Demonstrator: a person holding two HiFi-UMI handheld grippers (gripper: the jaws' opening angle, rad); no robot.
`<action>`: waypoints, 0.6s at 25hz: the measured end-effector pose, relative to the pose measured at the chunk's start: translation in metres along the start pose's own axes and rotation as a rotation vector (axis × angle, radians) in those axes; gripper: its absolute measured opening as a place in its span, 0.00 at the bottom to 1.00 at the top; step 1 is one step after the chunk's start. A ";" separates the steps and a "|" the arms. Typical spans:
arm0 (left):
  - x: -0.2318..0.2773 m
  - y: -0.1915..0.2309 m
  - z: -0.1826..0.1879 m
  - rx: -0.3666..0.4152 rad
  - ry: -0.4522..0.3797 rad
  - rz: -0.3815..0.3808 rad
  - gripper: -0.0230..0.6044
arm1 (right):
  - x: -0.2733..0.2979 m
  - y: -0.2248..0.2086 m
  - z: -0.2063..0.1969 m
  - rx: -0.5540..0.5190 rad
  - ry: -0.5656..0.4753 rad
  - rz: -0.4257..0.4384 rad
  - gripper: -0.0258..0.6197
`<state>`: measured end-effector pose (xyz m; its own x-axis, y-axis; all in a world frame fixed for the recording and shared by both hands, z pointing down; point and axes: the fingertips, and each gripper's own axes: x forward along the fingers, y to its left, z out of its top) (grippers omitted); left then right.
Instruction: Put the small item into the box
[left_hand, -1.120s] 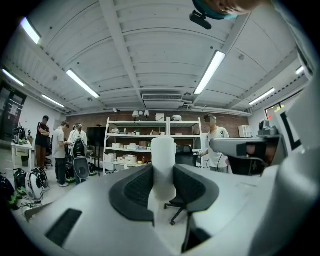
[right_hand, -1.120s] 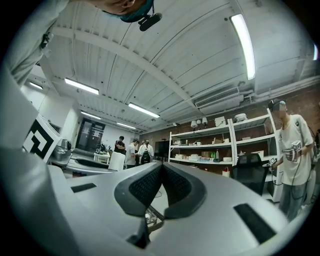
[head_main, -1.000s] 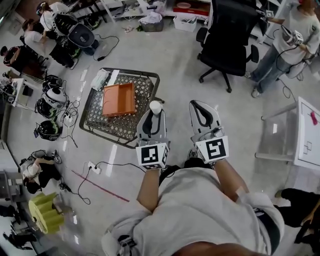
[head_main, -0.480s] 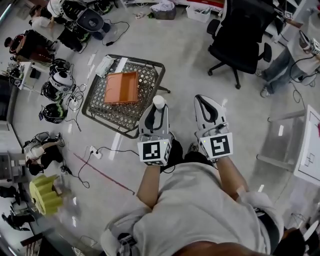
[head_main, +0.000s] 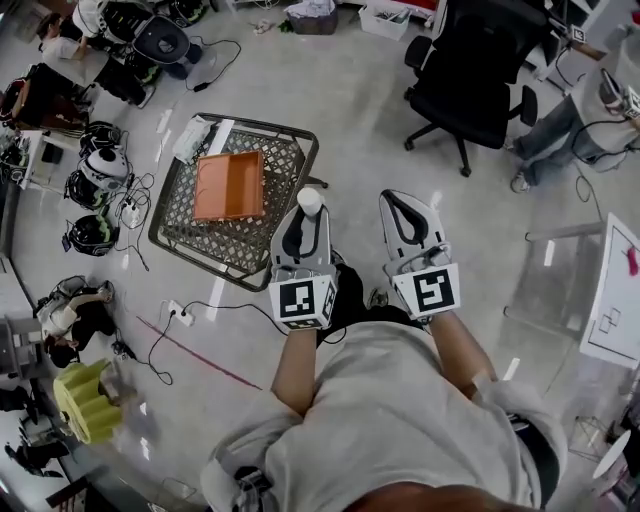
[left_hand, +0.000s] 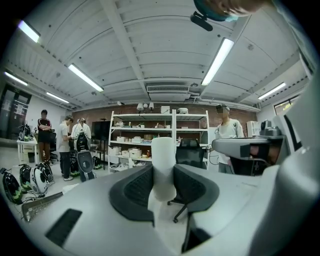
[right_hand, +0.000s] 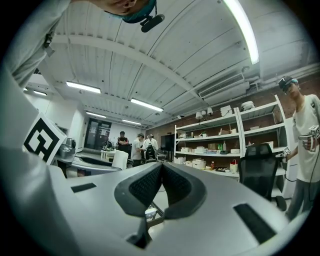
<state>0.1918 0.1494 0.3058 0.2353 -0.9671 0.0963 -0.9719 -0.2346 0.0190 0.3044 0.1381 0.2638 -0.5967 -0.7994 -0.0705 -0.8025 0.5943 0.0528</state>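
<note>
Cylinder (left_hand: 163, 160), white and small, stands upright between the jaws of our left gripper (head_main: 305, 215), which are closed onto its lower part. In the left gripper view we see its top rising above the pads. Our right gripper (right_hand: 161, 167) is empty, its 2 jaws pressed together. In the head view both grippers hover side by side above the floor, and the cylinder is near the edge of the wire-mesh surface (head_main: 190, 240). The orange box (head_main: 229, 186) rests on that surface, apart from the cylinder.
</note>
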 end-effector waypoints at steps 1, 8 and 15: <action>0.009 0.005 0.001 -0.002 -0.002 -0.005 0.24 | 0.008 -0.003 -0.001 -0.005 0.003 -0.004 0.04; 0.064 0.056 0.009 -0.024 -0.013 -0.023 0.24 | 0.083 -0.014 0.000 -0.028 0.016 -0.012 0.04; 0.107 0.123 0.023 -0.028 -0.018 -0.027 0.24 | 0.162 -0.003 0.005 -0.036 0.022 0.001 0.04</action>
<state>0.0973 0.0144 0.2958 0.2615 -0.9621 0.0770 -0.9648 -0.2583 0.0492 0.2104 0.0068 0.2474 -0.5973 -0.8006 -0.0482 -0.8009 0.5922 0.0888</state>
